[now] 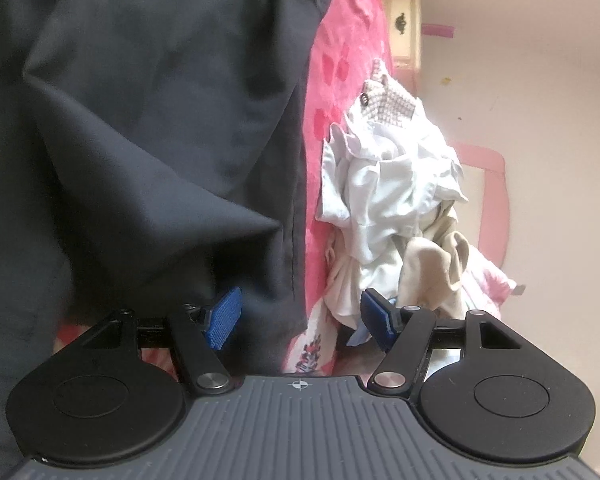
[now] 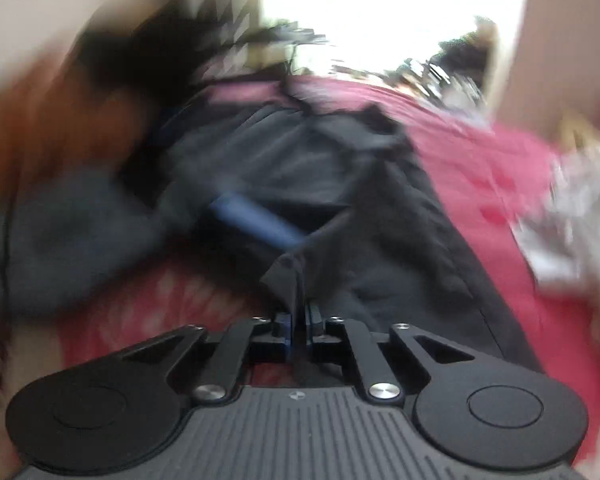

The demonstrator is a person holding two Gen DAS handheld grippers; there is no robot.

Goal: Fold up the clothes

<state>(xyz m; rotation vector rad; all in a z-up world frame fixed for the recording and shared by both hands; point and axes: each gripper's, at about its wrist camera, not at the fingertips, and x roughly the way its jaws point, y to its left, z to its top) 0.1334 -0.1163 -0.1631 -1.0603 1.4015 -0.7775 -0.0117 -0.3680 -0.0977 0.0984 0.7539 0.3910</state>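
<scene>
Soft, floppy dark garment sags from your pinched-shut right claw, so take a hem edge with your wide-open, empty left claw.

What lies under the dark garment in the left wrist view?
The pink patterned bedsheet shows past the edge of the dark garment; whatever lies beneath the garment itself is covered.

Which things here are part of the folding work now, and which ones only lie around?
In the job:
- dark garment, spread on the pink bedsheet
- right gripper, shut on a fold of it
- left gripper, open beside it

Lying about:
- pile of white and beige clothes, perhaps next to fold
- small cream cabinet
</scene>
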